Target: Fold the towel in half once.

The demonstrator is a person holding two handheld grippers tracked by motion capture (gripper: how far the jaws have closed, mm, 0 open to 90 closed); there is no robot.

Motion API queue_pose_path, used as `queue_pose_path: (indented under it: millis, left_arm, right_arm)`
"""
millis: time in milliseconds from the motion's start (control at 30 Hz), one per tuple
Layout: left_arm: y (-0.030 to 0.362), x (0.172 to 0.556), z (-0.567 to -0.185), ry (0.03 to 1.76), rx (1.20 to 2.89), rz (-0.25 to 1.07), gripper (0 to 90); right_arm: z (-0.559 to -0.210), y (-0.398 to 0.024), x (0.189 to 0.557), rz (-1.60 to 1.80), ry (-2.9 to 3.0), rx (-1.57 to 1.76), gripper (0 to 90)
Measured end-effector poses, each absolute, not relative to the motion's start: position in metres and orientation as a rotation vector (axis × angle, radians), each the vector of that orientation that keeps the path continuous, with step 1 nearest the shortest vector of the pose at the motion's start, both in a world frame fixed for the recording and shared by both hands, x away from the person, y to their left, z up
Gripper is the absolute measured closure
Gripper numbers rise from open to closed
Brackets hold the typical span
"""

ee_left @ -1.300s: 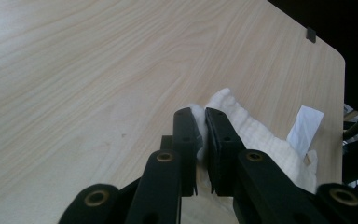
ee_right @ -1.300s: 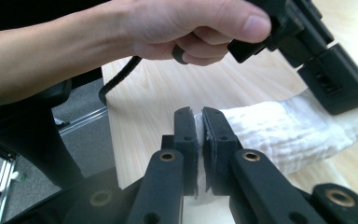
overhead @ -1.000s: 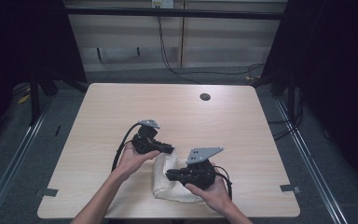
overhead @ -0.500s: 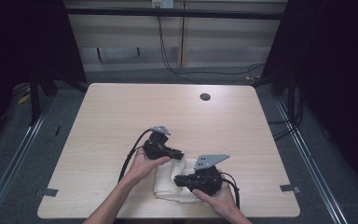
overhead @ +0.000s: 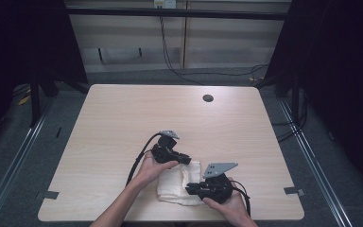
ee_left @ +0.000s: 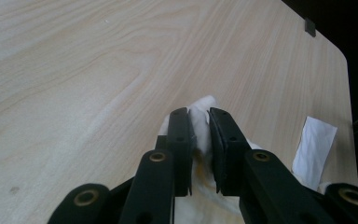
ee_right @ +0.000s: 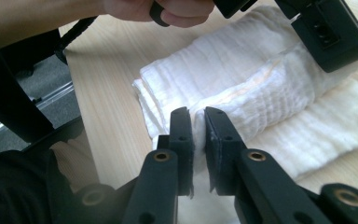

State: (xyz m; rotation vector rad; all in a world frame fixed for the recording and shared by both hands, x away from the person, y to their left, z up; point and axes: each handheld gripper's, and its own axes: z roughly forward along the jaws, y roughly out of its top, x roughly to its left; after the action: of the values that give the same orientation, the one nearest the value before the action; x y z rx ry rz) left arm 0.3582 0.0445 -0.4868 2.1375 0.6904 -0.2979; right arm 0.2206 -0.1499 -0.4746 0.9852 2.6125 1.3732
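My left gripper (ee_left: 199,116) has its jaws nearly together with a fold of the white cloth (ee_left: 200,140) between the pads; they have just been easing apart, and the cloth is still pinched in the narrow gap. In the high view this gripper (overhead: 185,160) lies low over the cloth's far edge, my left hand (overhead: 152,168) wrapped around its body, its cable looping off toward the left.

My right gripper (ee_right: 196,119) is the same story: jaws close together, just been opening a little, with a ridge of cloth (ee_right: 242,93) caught between the pads. From above I see it (overhead: 190,189) at the cloth's near right side, pointing left, my right hand (overhead: 227,205) behind it and the grey plate on top.

The cloth (overhead: 177,182) is folded into a thick pad with a raised roll along its middle, lying flat on the table (overhead: 113,123) near the front edge, between my two hands. The right gripper view shows the left gripper's body sitting over the cloth's far end.

A round hole (overhead: 208,98) sits in the tabletop near the back edge, well apart from everything.
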Motion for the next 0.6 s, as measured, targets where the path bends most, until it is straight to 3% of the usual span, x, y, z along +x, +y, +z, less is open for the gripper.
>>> queue_pose_path:
  millis: [600]
  left_arm:
    - [0.032, 0.356, -0.494, 0.661, 2.146, -0.304, 74.8]
  right_arm:
    - [-0.476, -0.162, 0.217, 1.336, 2.589, 1.045, 75.7]
